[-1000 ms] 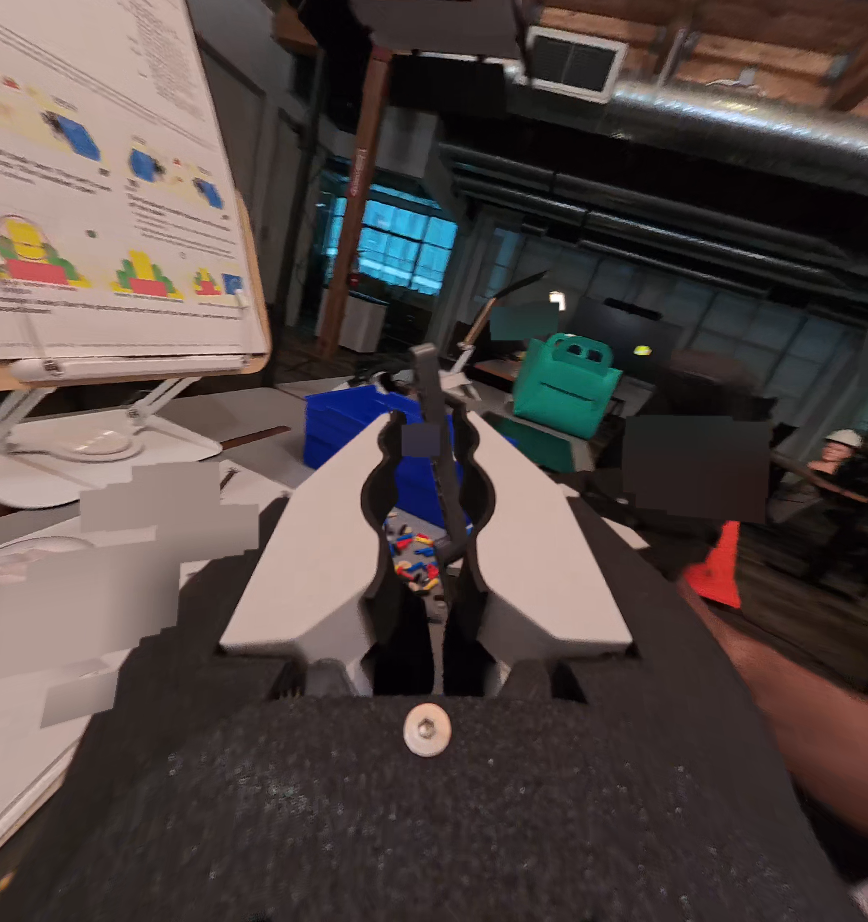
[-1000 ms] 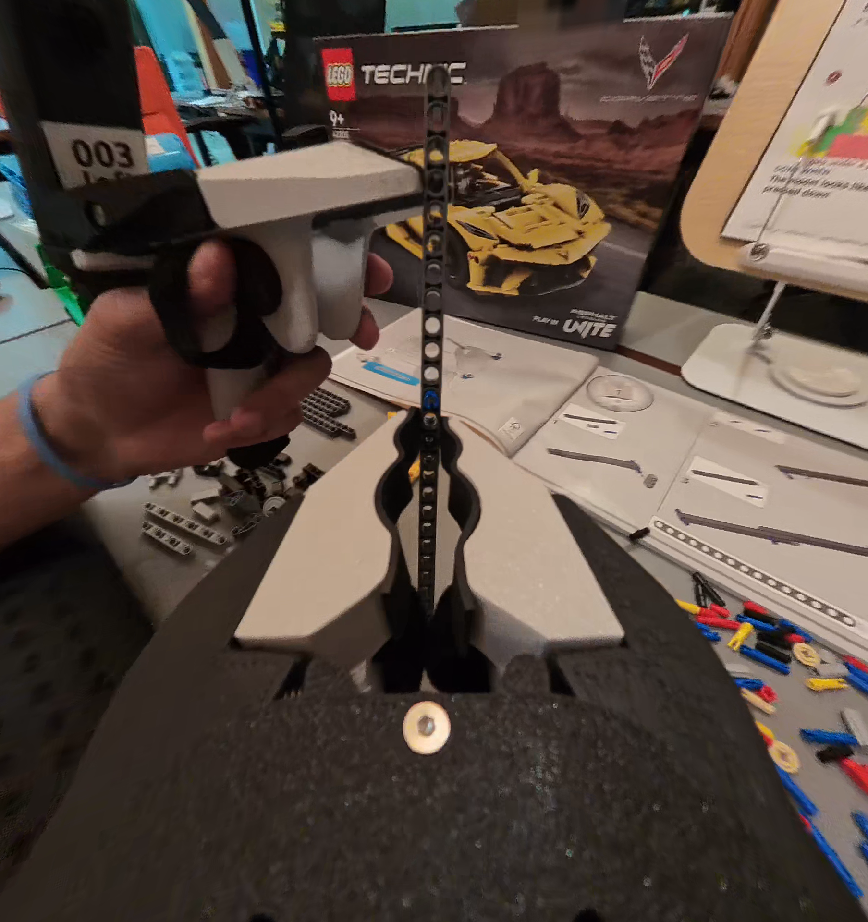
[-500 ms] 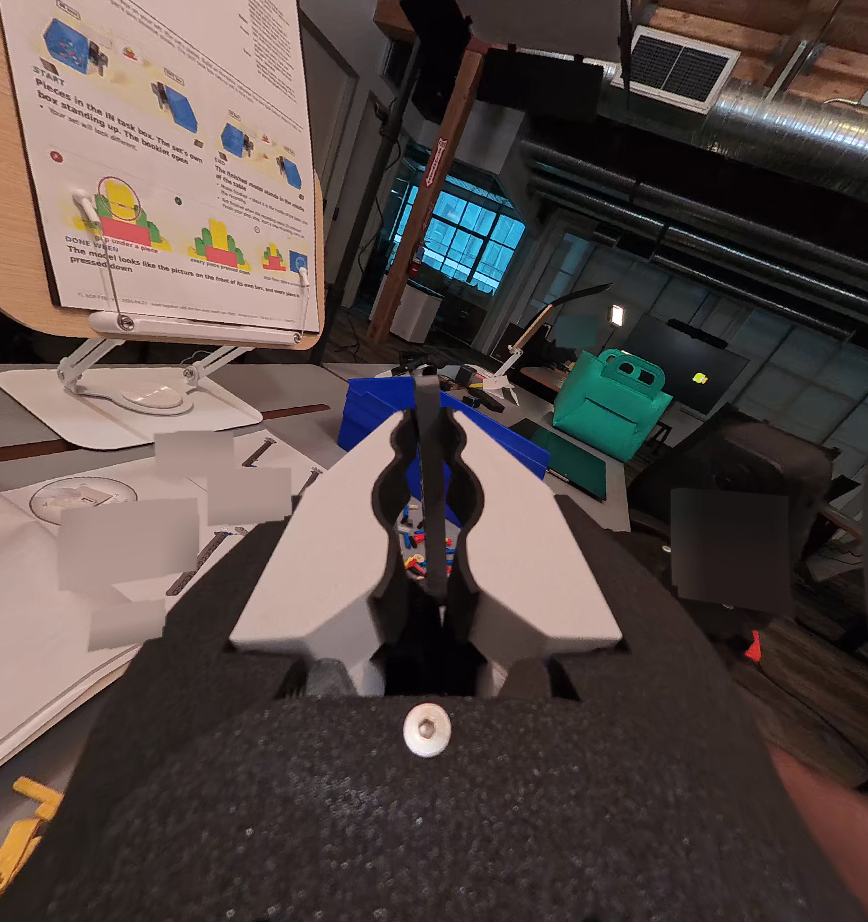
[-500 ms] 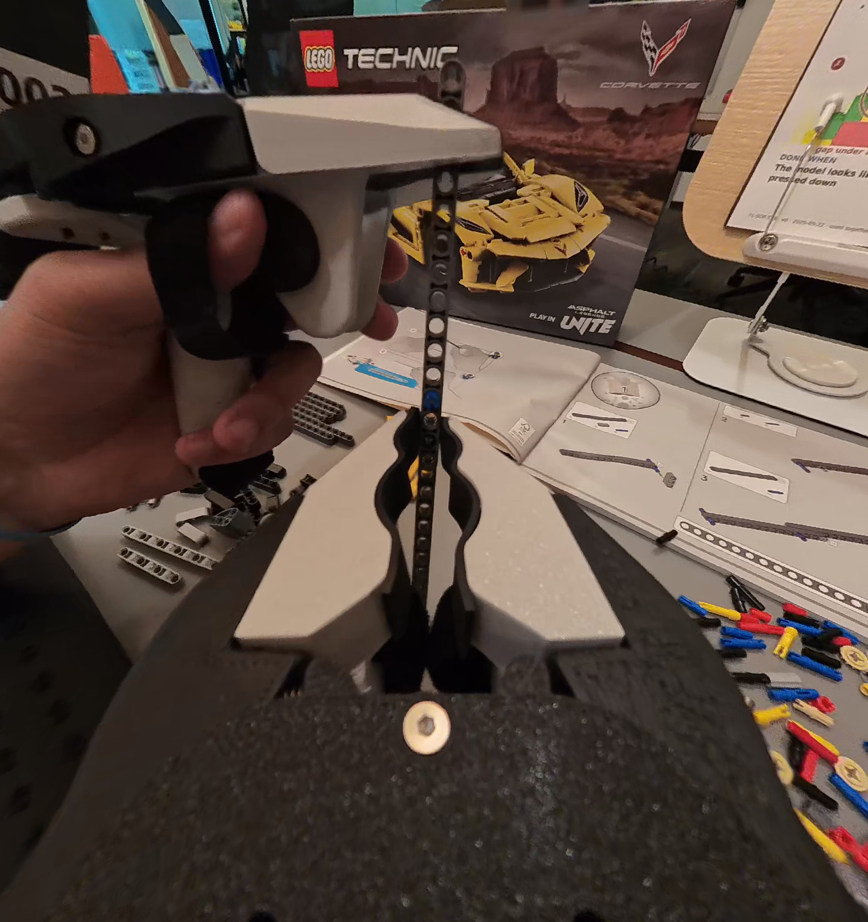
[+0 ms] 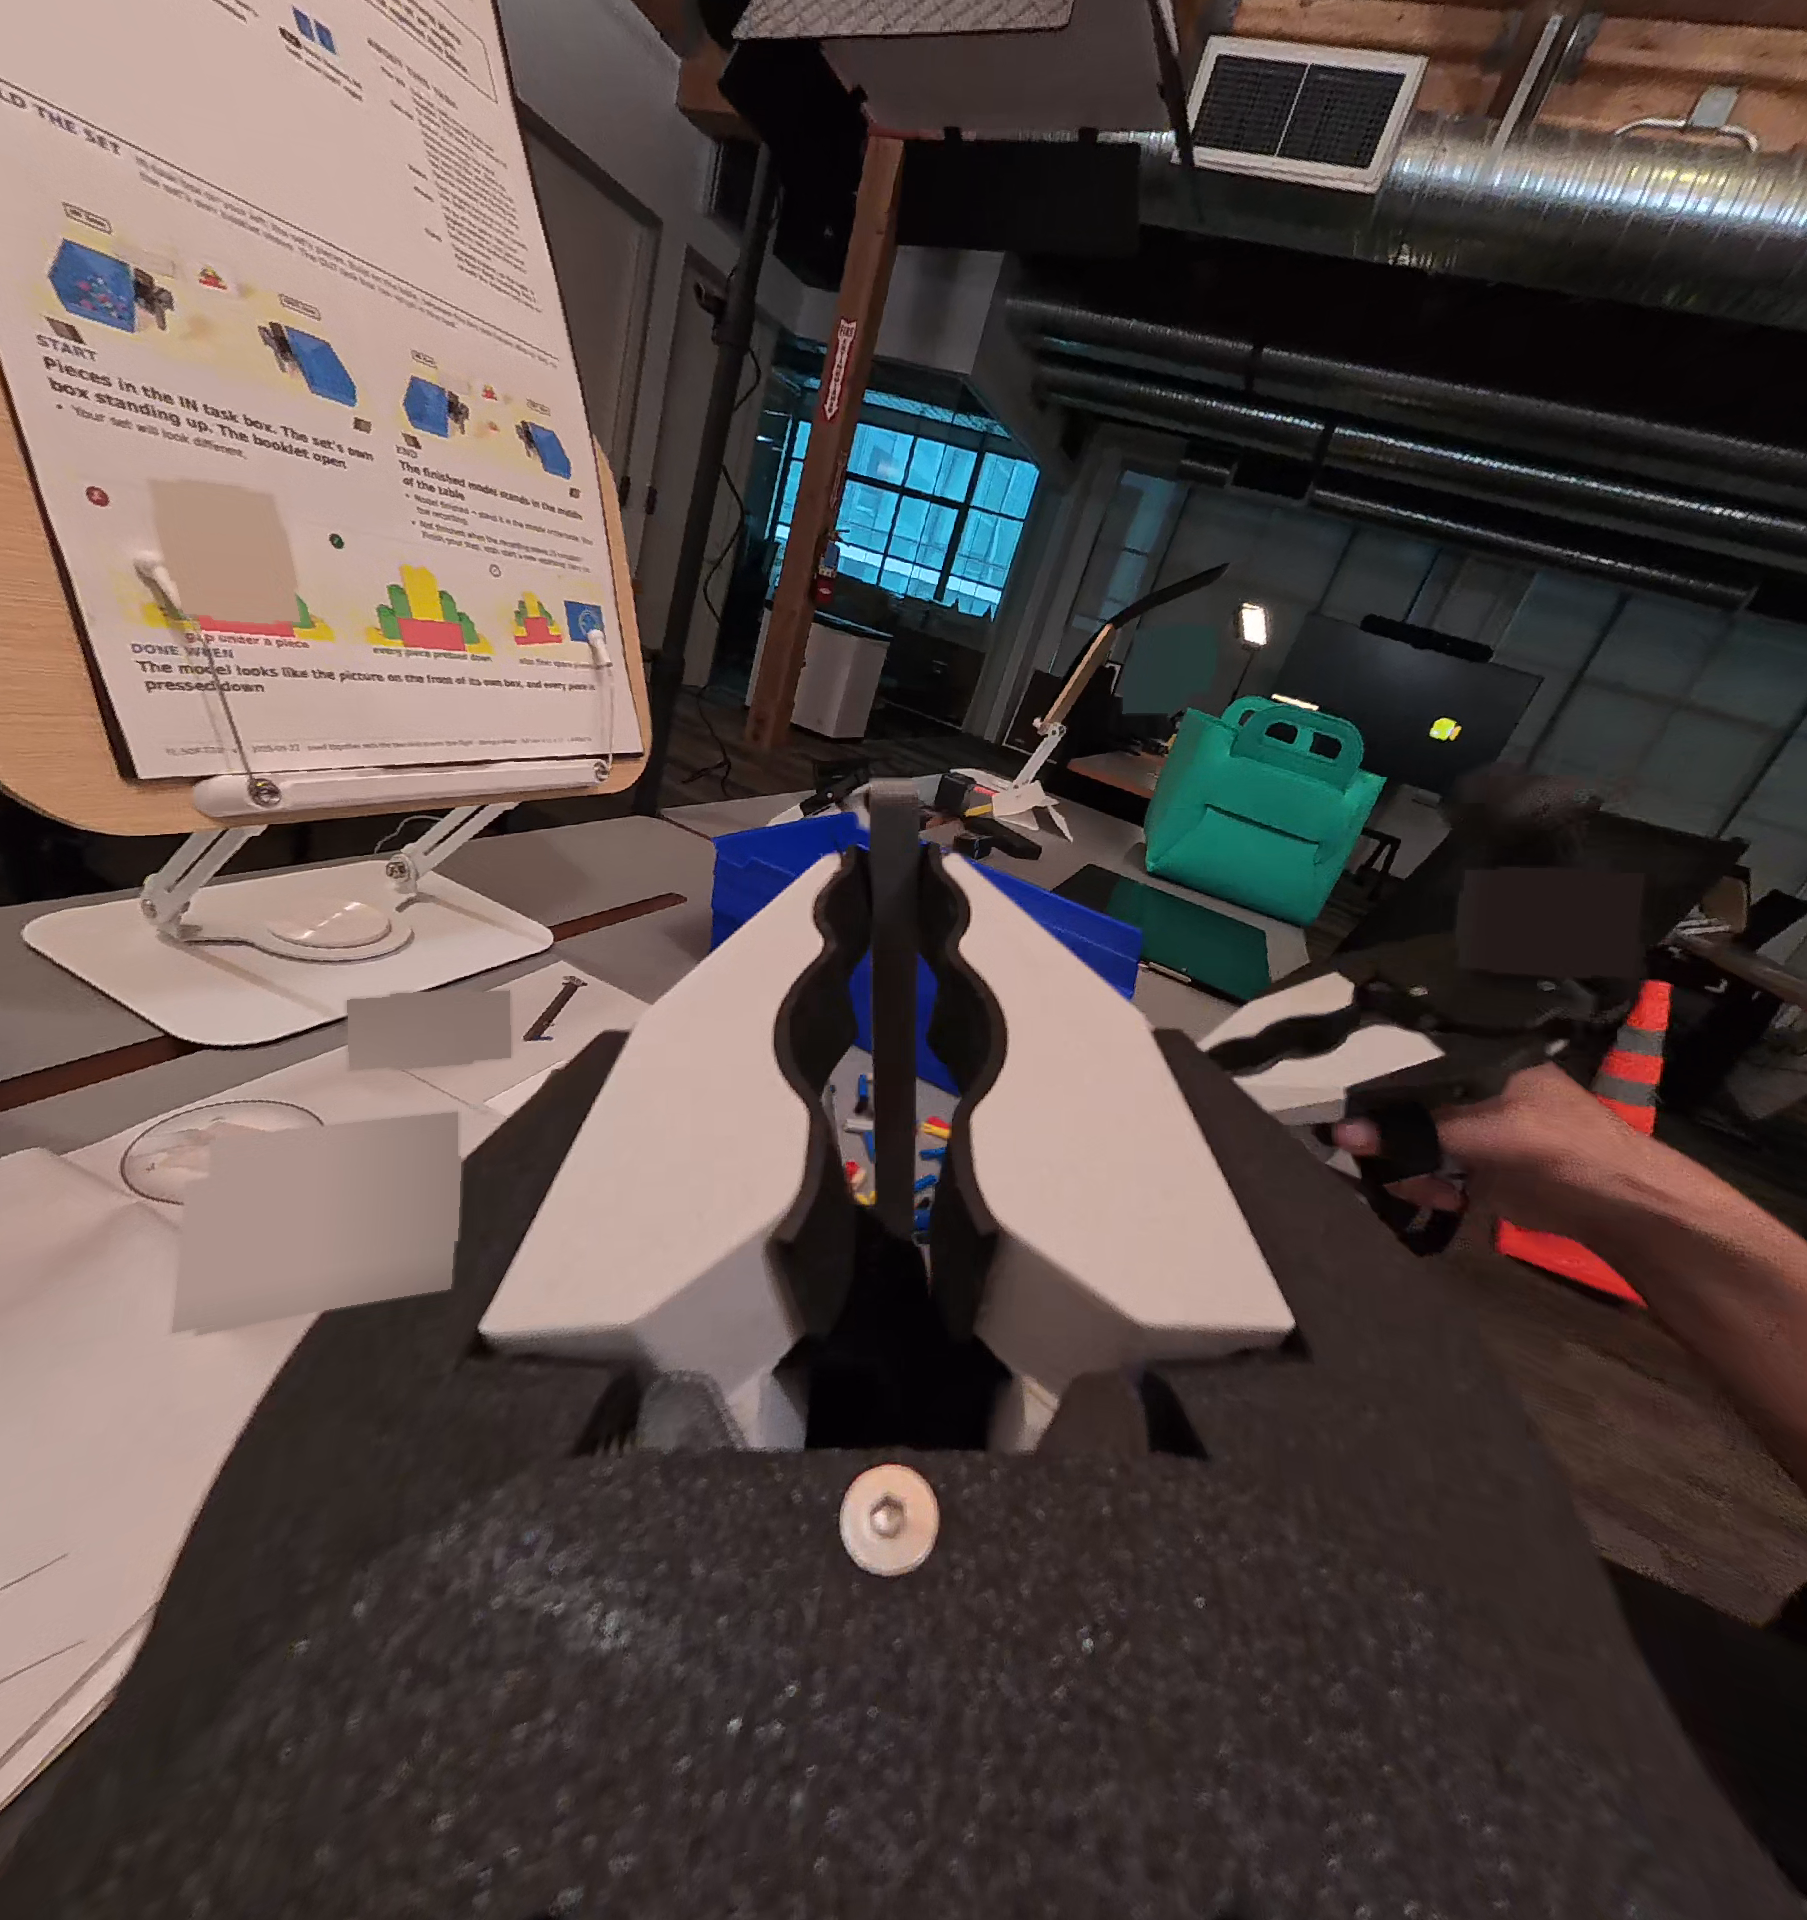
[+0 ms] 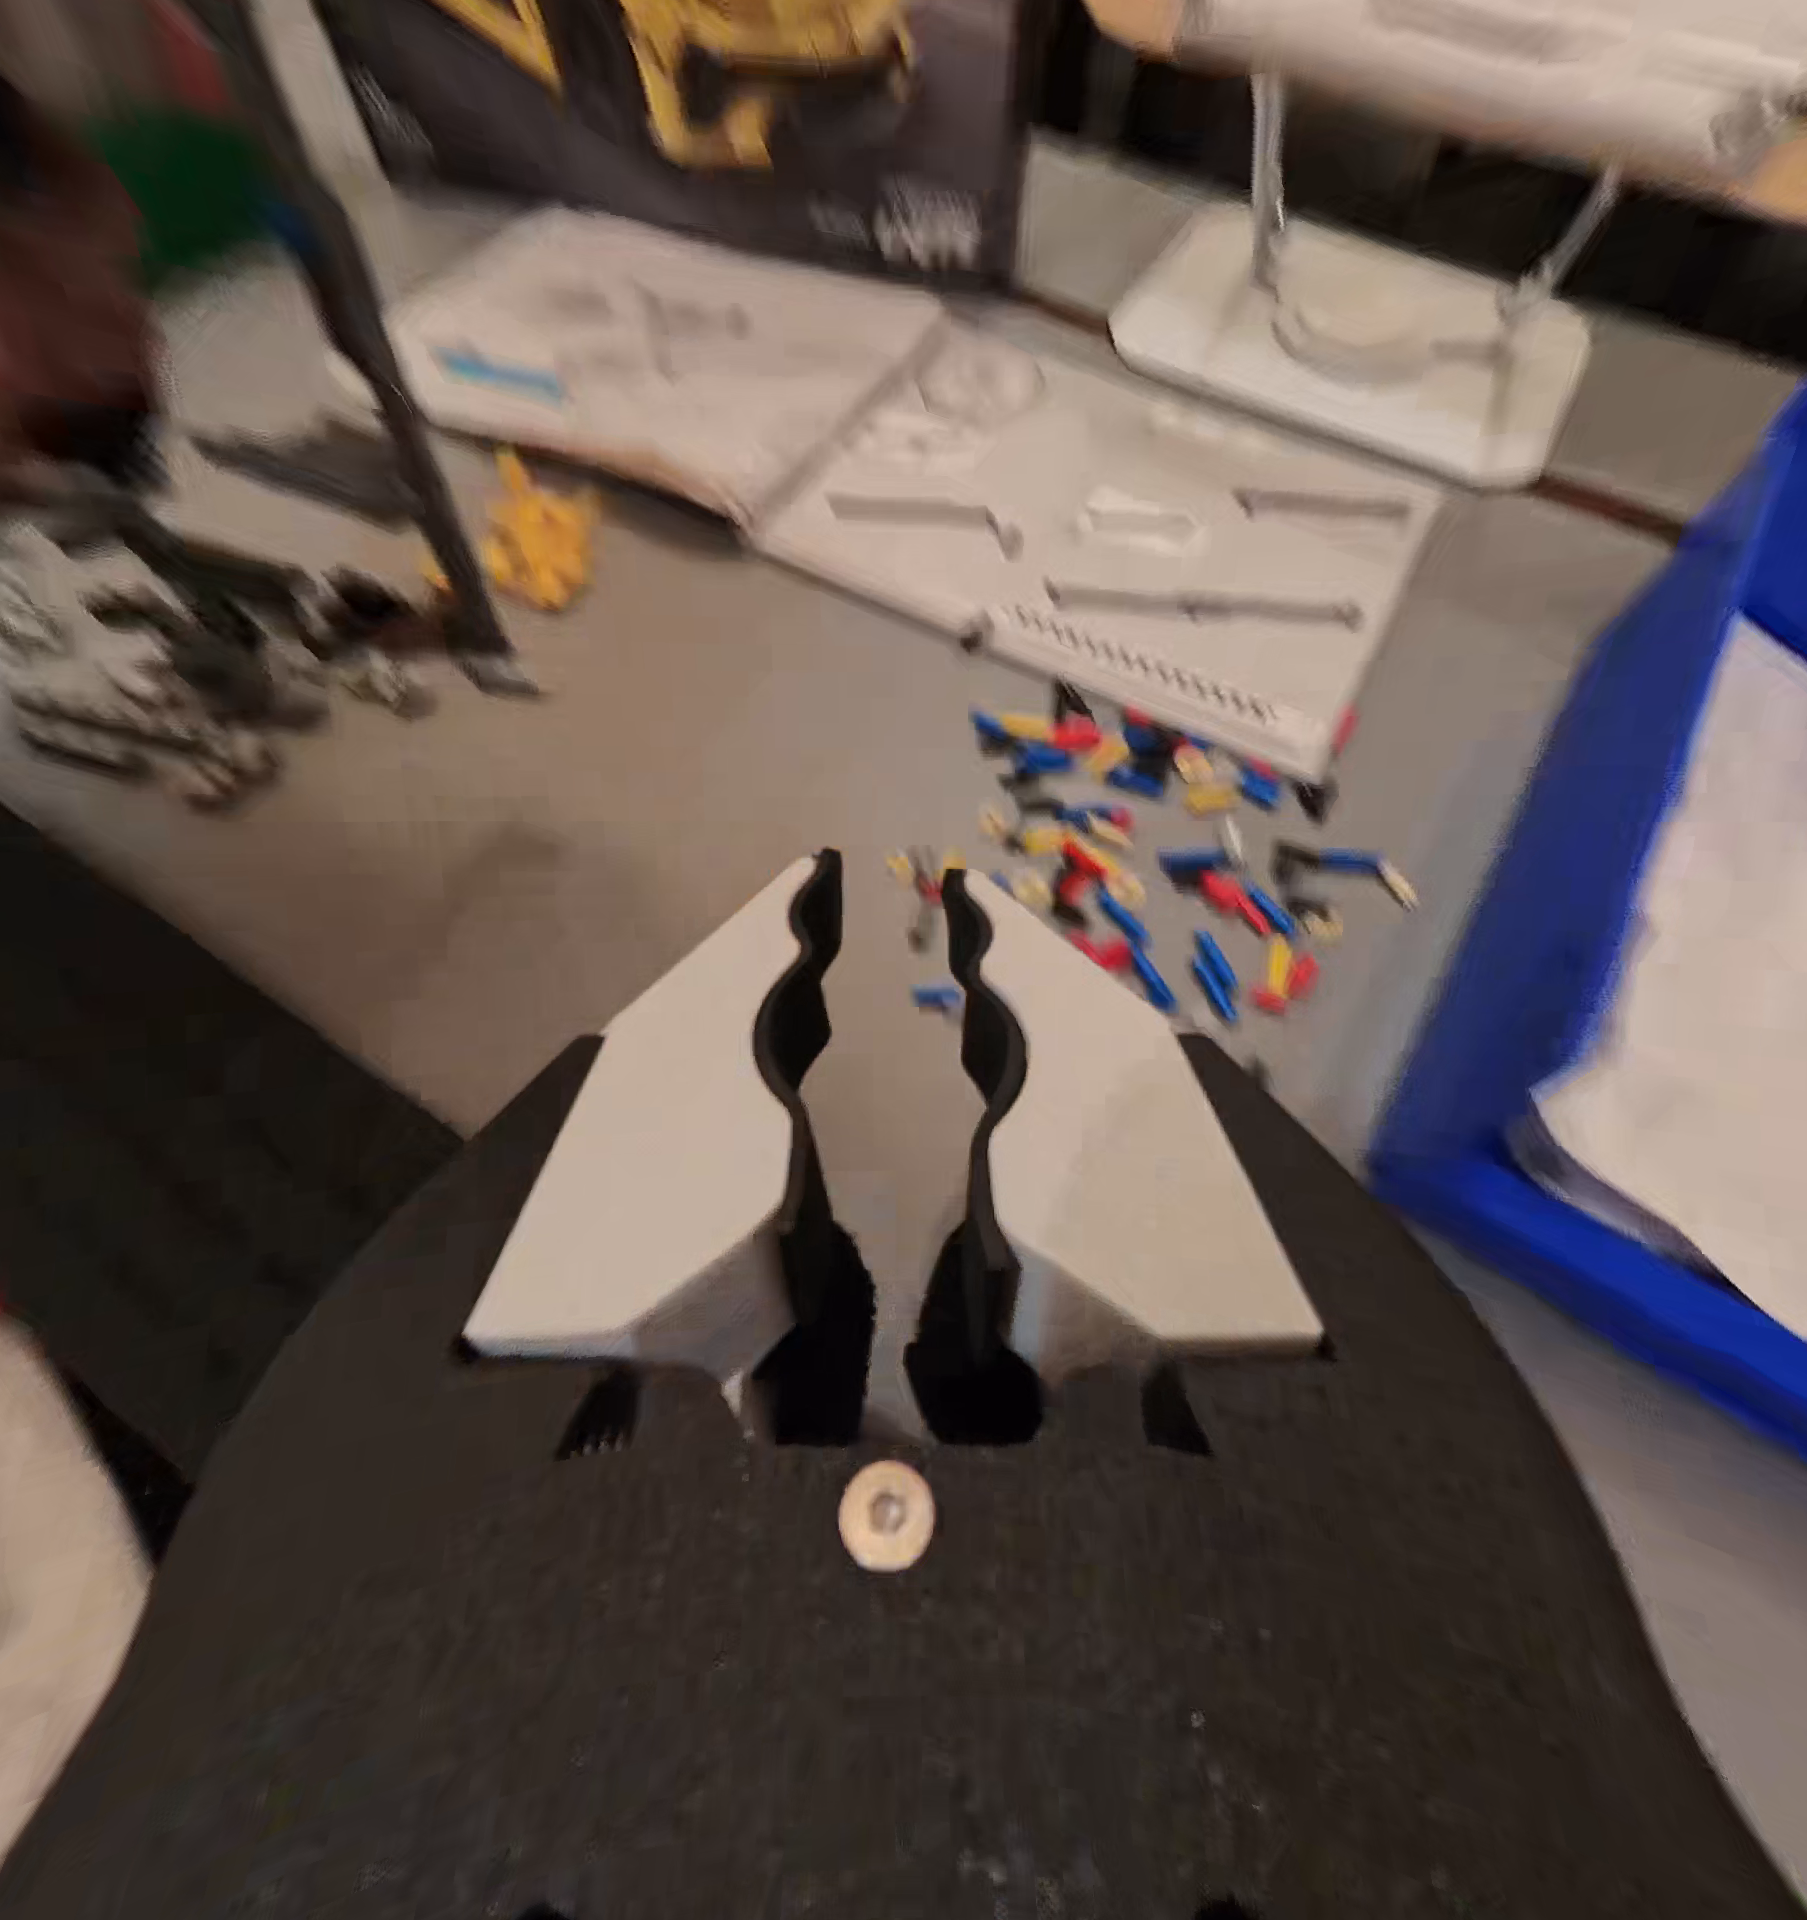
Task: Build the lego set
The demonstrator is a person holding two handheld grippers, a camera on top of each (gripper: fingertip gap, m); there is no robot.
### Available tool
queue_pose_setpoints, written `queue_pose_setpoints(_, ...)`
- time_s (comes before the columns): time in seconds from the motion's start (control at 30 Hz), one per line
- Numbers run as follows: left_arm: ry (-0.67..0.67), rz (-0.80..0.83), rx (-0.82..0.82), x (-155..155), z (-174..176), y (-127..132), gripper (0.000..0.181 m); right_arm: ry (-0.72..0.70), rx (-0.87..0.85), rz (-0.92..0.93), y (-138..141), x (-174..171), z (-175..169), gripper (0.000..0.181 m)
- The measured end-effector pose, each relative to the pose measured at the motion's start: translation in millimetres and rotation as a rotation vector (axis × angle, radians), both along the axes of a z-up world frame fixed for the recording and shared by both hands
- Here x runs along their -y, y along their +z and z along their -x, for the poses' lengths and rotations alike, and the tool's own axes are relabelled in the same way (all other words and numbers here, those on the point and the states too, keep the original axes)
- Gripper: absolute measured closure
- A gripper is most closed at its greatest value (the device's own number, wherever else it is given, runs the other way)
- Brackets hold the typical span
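My left gripper (image 5: 894, 868) is shut on a long dark grey Technic beam (image 5: 894, 997), seen edge on and sticking out past the fingertips. My right gripper (image 6: 886, 875) is open and empty, above the grey table near a scatter of small blue, red and yellow pins (image 6: 1138, 862). In the blurred right wrist view the beam (image 6: 411, 447) shows as a dark slanted strip at the left, running down from the blurred left gripper. The right gripper (image 5: 1294, 1039) also shows in the left wrist view, held in a hand at the right.
An open instruction booklet (image 6: 878, 416) lies in front of the set's box (image 6: 722, 104). Black and grey parts (image 6: 182, 665) and yellow parts (image 6: 535, 540) lie at the left. A blue bin (image 6: 1564, 935) stands at the right. A sheet on a stand (image 5: 286, 468) stands behind. Left tips to right tips: about 20 cm.
My right gripper has let go of the long beam, opened, and swung down and right towards the coloured pins. My left gripper still holds the beam.
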State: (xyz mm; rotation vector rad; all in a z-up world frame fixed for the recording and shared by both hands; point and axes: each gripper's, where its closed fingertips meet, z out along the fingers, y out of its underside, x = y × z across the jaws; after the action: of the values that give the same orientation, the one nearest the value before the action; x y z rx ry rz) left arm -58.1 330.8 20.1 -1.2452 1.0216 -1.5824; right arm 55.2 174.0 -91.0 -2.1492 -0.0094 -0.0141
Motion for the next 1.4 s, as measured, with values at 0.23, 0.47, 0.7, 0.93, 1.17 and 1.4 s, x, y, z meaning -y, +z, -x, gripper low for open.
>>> queue_pose_setpoints(0.23,-0.019,0.022,0.024,-3,3,3,0.174,0.104,0.081,0.493,-90,73,-37,0.160)
queue_pose_setpoints(0.47,-0.021,0.004,0.017,-3,3,2,0.175,0.138,0.206,0.573,-83,75,-51,0.165)
queue_pose_setpoints(0.7,-0.063,0.020,0.008,4,1,0,0.173,0.222,0.174,0.661,-102,79,-54,0.165)
queue_pose_setpoints(0.93,-0.113,0.031,0.009,13,-1,-1,0.174,0.258,0.130,0.704,-107,82,-53,0.168)
queue_pose_setpoints(1.17,-0.130,0.036,-0.005,17,-4,-4,0.175,0.271,0.106,0.698,-113,78,-48,0.174)
queue_pose_setpoints(1.4,-0.132,0.036,-0.008,18,-4,-5,0.175,0.272,0.111,0.698,-113,78,-46,0.175)
